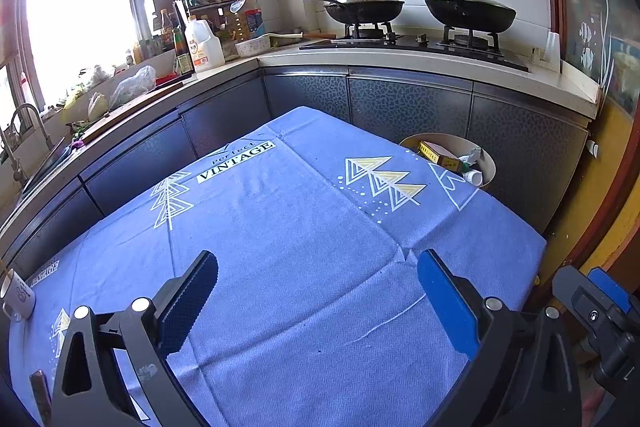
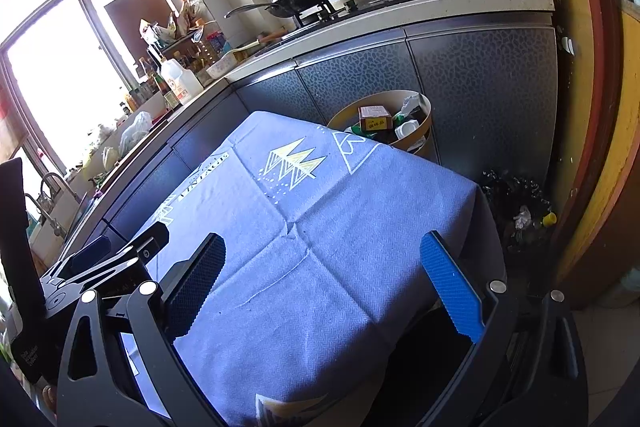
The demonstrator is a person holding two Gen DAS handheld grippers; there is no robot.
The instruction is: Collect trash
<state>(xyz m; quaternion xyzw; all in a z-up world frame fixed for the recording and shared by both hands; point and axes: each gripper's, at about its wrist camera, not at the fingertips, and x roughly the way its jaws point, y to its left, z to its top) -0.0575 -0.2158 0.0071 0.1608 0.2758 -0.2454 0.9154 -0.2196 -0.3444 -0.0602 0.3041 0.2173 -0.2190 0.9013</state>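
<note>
Hovering over blue cloth: left gripper and right gripper, both wide, empty. Trash sits in bin past table's far corner. Cloth bare, mug aside; collecting looks finished. Next: check for strays.

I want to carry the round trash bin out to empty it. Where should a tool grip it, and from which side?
Grip the bare rim of the trash bin, coming from above on its right, away from the table. The bin stands upright with an open top, and the boxes lie lower and left.
</note>
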